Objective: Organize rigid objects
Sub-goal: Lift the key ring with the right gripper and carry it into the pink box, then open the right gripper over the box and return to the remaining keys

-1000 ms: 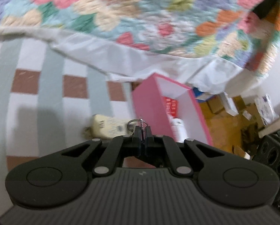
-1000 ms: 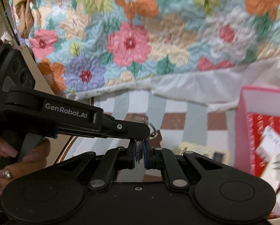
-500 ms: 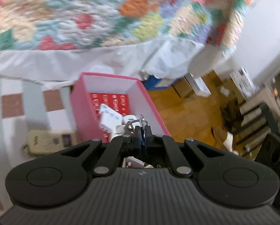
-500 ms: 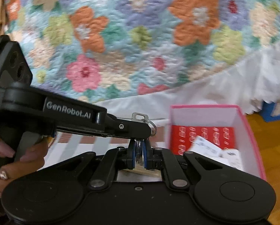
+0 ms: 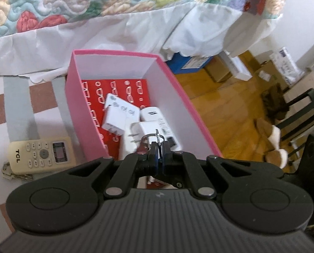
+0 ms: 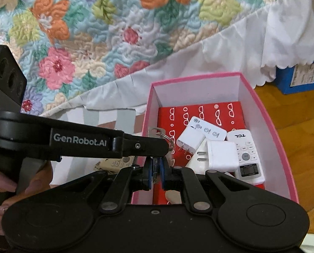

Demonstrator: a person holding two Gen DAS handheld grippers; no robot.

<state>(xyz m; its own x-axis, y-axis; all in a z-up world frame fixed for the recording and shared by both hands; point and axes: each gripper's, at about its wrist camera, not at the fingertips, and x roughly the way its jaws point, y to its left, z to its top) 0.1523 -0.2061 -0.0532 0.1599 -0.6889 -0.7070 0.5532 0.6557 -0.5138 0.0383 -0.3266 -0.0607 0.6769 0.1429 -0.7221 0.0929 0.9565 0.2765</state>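
Observation:
Both grippers hold one set of keys on a ring. My left gripper (image 5: 158,155) is shut on the key ring (image 5: 152,137), above the near end of the pink box (image 5: 72,97). My right gripper (image 6: 155,169) is shut on a key (image 6: 154,164) hanging from the same ring (image 6: 167,139), with the left gripper's fingers (image 6: 144,145) crossing just above it. The pink box (image 6: 268,126) holds a red case, white plug adapters (image 6: 220,155) and a white TCL remote (image 6: 248,158).
A cream TCL remote (image 5: 41,152) lies on the checked cloth left of the box, with another key bunch (image 5: 8,171) beside it. A floral quilt (image 6: 114,31) hangs behind. Cardboard boxes, slippers (image 5: 272,145) and a black chair stand on the wooden floor at right.
Both grippers, still joined on the keys, have swung right from over the cloth and cream remote to over the pink box.

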